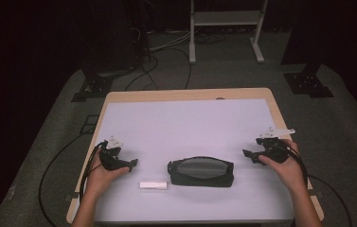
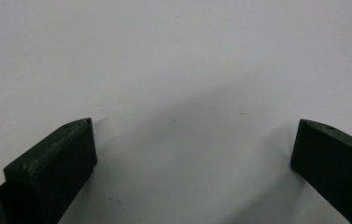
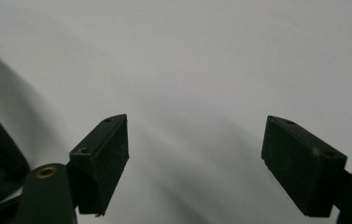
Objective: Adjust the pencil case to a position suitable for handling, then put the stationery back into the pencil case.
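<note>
**Both hand-held grippers standing open either side of the pouch**

Nearest the person, a small white block (image 1: 153,185) is lying on the white tabletop (image 1: 190,123), just left of the dark pouch (image 1: 200,171) and close beside it. The pouch is sitting at mid-width, near the front edge, between the two hands and apart from both. The left hand-held gripper (image 1: 129,165) is resting low to the pouch's left, jaws spread wide with bare tabletop between them. The right hand-held gripper (image 1: 251,156) is hanging to the pouch's right, jaws likewise wide apart and gripping nothing. Beyond the tabletop, cables (image 1: 152,61) are trailing over the grey floor (image 1: 242,71) toward a white-legged stand (image 1: 226,19).
</note>
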Available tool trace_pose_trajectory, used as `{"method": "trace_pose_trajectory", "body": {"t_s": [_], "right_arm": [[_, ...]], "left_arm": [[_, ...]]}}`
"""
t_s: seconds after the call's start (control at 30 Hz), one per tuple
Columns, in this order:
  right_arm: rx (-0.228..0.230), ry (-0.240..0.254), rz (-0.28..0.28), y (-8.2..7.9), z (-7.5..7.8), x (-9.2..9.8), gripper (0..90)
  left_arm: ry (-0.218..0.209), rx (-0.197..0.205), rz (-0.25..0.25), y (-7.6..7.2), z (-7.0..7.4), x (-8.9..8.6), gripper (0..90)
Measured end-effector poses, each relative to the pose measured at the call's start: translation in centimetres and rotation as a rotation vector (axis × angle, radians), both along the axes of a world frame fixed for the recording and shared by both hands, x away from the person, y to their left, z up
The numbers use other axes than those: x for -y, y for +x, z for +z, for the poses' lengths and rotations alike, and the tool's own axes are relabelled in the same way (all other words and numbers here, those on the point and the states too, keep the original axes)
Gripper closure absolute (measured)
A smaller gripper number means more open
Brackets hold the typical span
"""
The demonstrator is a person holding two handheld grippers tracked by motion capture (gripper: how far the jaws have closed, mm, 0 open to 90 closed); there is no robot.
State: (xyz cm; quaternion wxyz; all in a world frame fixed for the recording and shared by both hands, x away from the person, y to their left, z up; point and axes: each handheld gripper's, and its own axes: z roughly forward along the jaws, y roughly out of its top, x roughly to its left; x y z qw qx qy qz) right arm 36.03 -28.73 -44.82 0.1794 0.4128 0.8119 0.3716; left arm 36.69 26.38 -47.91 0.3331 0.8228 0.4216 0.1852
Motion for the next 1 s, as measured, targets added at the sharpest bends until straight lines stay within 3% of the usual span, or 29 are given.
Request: {"method": "trace_pose_trajectory", "body": {"t_s": [0.57,0.7,1.0], "right_arm": [[-0.021,-0.077,-0.067,0.5,-2.0,0.5,22.5],[-0.038,-0.090,-0.073,0.7,-2.5,0.5,22.3],[-0.025,-0.023,-0.097,0.4,-3.3,1.0,20.0]], "left_arm": [[0.002,0.004,-0.003,-0.1,0.1,0.0,0.4],[0.004,0.008,-0.026,-0.4,0.4,0.2,6.7],[-0.005,-0.009,-0.067,-0.9,0.9,0.4,23.4]]}}
